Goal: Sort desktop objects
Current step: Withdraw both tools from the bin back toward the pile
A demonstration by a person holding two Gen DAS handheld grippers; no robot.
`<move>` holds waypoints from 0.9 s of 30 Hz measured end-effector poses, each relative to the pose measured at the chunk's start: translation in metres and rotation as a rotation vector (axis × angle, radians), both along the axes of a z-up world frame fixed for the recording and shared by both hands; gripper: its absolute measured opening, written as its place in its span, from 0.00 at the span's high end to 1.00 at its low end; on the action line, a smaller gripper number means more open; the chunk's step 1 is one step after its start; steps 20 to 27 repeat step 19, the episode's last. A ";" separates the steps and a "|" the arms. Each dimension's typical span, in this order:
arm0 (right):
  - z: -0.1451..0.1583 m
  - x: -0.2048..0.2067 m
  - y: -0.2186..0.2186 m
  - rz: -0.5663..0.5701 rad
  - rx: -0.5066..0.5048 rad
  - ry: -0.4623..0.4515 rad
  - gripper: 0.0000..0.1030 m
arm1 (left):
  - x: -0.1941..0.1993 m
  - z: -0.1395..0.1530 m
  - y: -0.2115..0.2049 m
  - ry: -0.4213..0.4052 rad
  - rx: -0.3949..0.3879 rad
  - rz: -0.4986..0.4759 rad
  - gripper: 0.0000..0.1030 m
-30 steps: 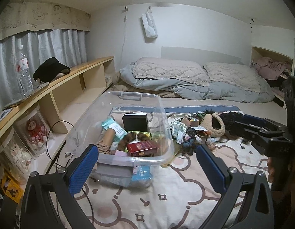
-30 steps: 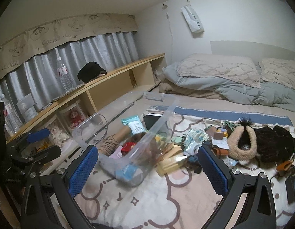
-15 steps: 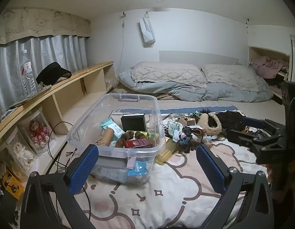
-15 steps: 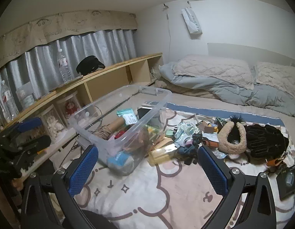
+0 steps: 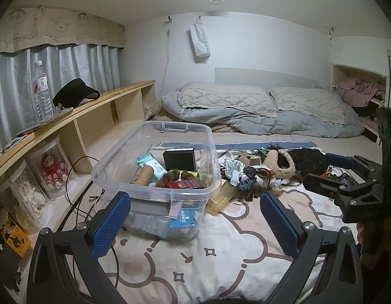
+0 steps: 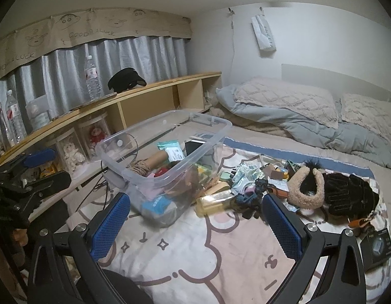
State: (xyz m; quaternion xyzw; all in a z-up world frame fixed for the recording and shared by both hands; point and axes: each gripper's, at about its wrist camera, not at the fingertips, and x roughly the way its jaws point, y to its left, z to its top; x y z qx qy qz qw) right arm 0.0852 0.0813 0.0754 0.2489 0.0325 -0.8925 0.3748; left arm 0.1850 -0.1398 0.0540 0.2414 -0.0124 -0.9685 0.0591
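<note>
Left wrist view: your left gripper [image 5: 194, 217] is spread wide and empty above the patterned blanket [image 5: 220, 258], having drawn back since a second ago, so the clear bin [image 5: 155, 174], then tipped, now sits level with a black box [image 5: 179, 159] and red packet [image 5: 186, 184] inside, and your right gripper [image 5: 334, 172] hangs off to the right. Right wrist view: your right gripper [image 6: 195, 217] is likewise spread and empty, while the unsorted heap lies just right of the bin [image 6: 167, 149]: yellow bottle [image 6: 214, 200], fuzzy headband [image 6: 308, 188], black gloves [image 6: 347, 193]. Judged from this, the sorting is only partly done and a fresh pick comes next.
</note>
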 end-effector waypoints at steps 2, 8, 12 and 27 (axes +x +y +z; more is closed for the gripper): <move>0.000 0.000 0.000 0.000 -0.001 0.000 0.00 | 0.000 -0.001 0.000 -0.001 -0.001 0.001 0.00; 0.000 0.001 0.000 0.001 0.002 0.002 0.00 | 0.001 -0.002 -0.001 -0.001 0.003 0.006 0.00; 0.000 0.001 -0.001 0.004 0.003 0.000 0.00 | 0.001 -0.002 -0.002 -0.001 0.010 0.012 0.00; -0.001 0.002 -0.005 0.010 0.007 -0.006 0.00 | -0.001 -0.003 -0.004 -0.003 0.026 0.020 0.00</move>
